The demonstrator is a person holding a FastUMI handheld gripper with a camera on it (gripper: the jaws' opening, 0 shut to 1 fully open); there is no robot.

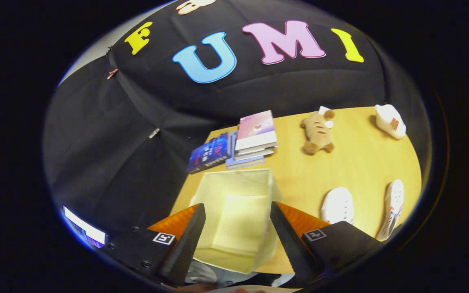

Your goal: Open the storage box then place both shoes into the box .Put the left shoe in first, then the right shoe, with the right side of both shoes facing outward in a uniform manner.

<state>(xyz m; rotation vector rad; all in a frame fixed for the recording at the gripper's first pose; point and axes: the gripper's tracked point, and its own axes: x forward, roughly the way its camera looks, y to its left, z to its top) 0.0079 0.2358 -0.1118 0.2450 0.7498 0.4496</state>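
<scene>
A cream fabric storage box [236, 191] stands with its top open on the wooden table [360, 162], right under and ahead of my fingers; its inside looks bare. My gripper [237, 224] hovers above it, open, with nothing between the black pads. Two white shoes lie to the right of the box: one [337, 205] close beside the right finger, the other [393, 205] further right on its side, showing a striped flank.
A stack of books [254, 138] and a dark blue book [210, 154] lie just beyond the box. A brown plush toy [318, 132] and a white object [390, 121] sit at the far side. A small lit screen [84, 230] glows left of the gripper.
</scene>
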